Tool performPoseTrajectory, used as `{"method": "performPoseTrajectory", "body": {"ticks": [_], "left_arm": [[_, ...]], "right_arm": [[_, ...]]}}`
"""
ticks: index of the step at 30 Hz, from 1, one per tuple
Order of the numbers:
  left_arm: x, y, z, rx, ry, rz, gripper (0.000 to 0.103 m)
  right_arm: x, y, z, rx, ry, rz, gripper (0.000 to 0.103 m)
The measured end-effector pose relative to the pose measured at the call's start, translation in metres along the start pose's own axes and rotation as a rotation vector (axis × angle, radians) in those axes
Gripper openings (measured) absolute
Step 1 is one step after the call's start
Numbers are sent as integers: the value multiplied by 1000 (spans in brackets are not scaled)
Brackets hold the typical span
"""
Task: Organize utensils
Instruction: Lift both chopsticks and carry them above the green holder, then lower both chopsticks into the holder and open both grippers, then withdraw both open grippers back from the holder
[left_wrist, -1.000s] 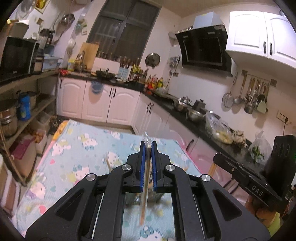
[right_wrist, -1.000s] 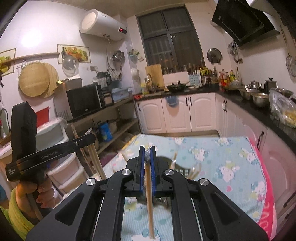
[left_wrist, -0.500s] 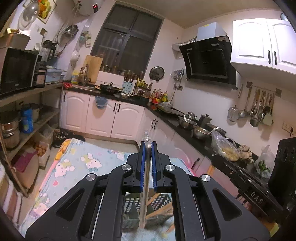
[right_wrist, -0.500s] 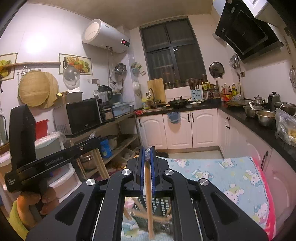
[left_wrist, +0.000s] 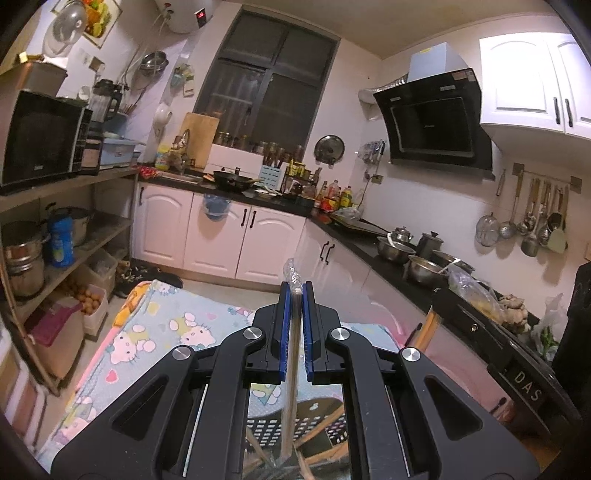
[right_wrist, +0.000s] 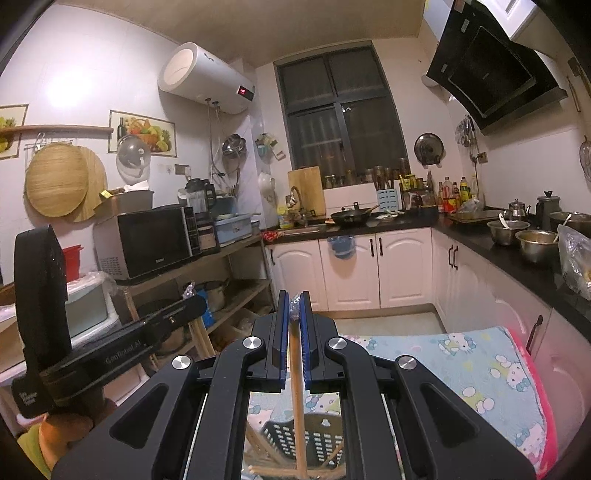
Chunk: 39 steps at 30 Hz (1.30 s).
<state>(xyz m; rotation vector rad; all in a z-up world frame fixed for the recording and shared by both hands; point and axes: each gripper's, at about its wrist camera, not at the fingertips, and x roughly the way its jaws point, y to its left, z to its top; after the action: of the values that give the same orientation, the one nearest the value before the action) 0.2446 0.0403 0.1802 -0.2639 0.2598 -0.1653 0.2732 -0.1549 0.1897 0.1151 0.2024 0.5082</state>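
At the bottom centre of the left wrist view, the left gripper has its blue-padded fingers pressed narrow on a plastic-wrapped chopstick, whose wrapper tip pokes up past the fingertips. The stick hangs down through the gap toward a dark perforated basket low in the frame, where other wooden sticks lie crossed; whether its lower end touches the basket cannot be told. Beneath the basket spreads a cartoon-cat cloth covering the tabletop.

At the bottom centre of the right wrist view, the right gripper likewise has its fingers clamped on a wooden chopstick, its wrapped top between the pads and its shaft running down into the same basket, just above loose sticks lying at the lower edge. The other gripper's handle, held in a hand, fills the left of this frame.

Farther back, white cabinets run under a black counter with a wok, and a microwave sits on a shelf at middle left.
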Motion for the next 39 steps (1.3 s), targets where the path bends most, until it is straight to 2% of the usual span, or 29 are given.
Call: {"method": "performPoseTrajectory", "body": {"ticks": [9,19,24,29,33,38,39], "left_arm": [[25,8,-24,15,18,15,2],[32,15,-52,14,106,23,4],[24,16,-57,20,137,31,20],[14,18,-63,15,163,39,22],[-1,19,-66,5,167,37,32],[-20,17,-75,13,190,37,36],[-24,17,-79,12,199,40,48]], "right_arm": [[33,-6,-33,-28,31,-41,6],[35,-9,-70,-4,127,-41,7],[24,-12,-80,4,161,-44,8],[9,-15,-88,20,182,-49,16],[-4,-14,-93,20,194,-48,24],[-23,-12,-100,22,205,-45,34],[-27,-11,-101,21,208,-45,35]]}}
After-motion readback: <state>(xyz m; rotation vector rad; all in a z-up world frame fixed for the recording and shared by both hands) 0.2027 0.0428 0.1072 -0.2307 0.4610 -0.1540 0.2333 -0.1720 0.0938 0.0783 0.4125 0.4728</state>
